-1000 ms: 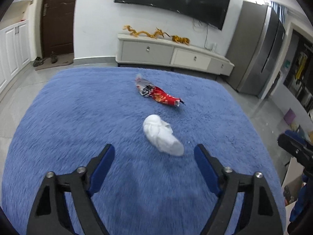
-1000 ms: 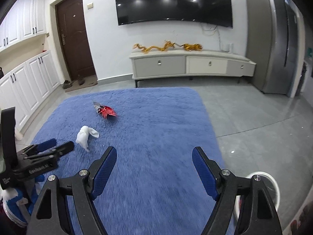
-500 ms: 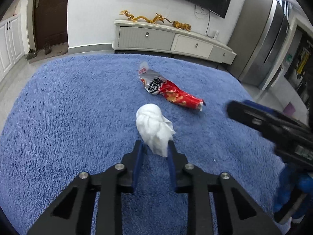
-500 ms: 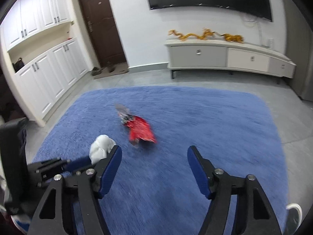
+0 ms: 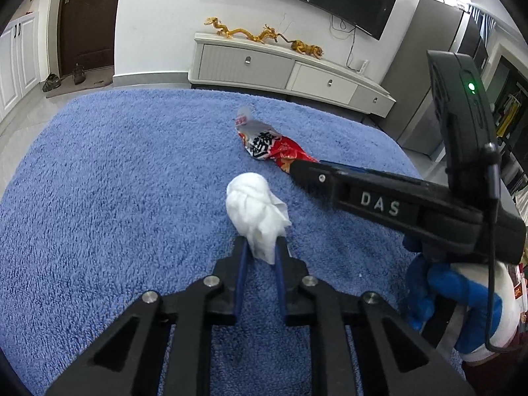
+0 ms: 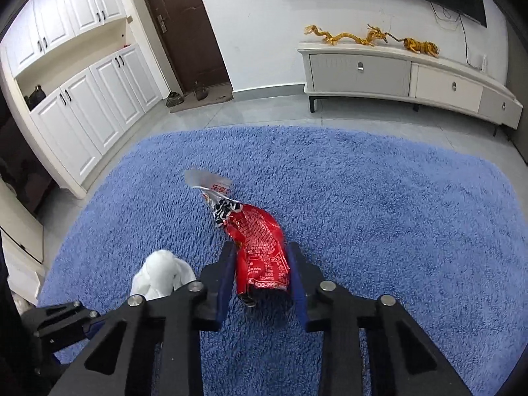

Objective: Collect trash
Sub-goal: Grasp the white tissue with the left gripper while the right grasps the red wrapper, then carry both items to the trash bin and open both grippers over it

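Closing on the crumpled white tissue wad (image 5: 255,209), the left gripper (image 5: 260,250) pinches its near end on the shaggy blue rug (image 5: 115,181); alongside, the right gripper (image 6: 260,267) is closing too, pads squeezing the crinkled red snack wrapper (image 6: 257,247).

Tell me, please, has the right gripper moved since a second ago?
Yes. The right gripper swung left, away from the bare floor, onto the red snack wrapper on the blue rug; its jaws are closing.
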